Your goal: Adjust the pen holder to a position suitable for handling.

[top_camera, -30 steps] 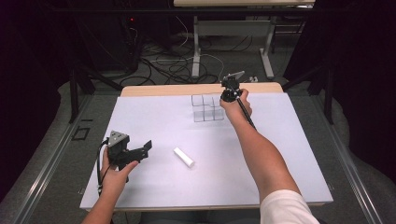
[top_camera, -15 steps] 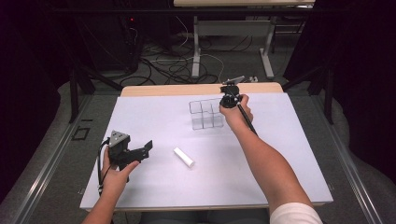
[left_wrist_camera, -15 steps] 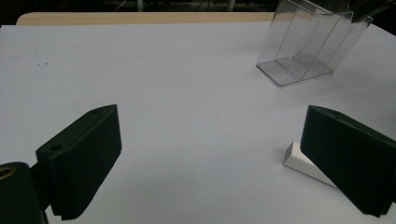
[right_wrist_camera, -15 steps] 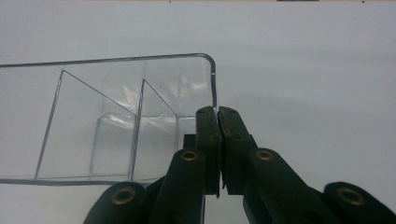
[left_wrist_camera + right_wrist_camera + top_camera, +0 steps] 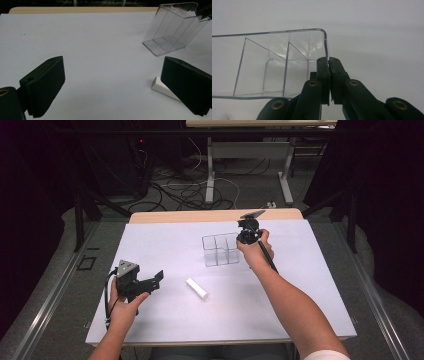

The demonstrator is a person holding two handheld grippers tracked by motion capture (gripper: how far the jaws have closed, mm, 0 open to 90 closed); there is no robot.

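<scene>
Clear plastic divided box (image 5: 220,250) mid-table from above, right gripper (image 5: 248,236) pinching its side wall, left gripper (image 5: 150,281) near a white block (image 5: 197,288), left gripper view, jaws spread wide, right gripper view, jaws clamped on the box wall (image 5: 325,45).

White sheet (image 5: 165,245) covers the tabletop under the fingers of both the left gripper (image 5: 160,277) and the right gripper (image 5: 329,60). Bare wood strip (image 5: 200,216) of table edge sits just beyond the right fingers. Further beyond that is a tangle of cables (image 5: 190,190) on the grey floor, around the white legs (image 5: 210,170) of a second table. Small square floor plate (image 5: 86,263) lies left of the left fingers, off the table. Possibly an outlet cover, too dim to tell. Red light (image 5: 142,141) in the dark far back.
</scene>
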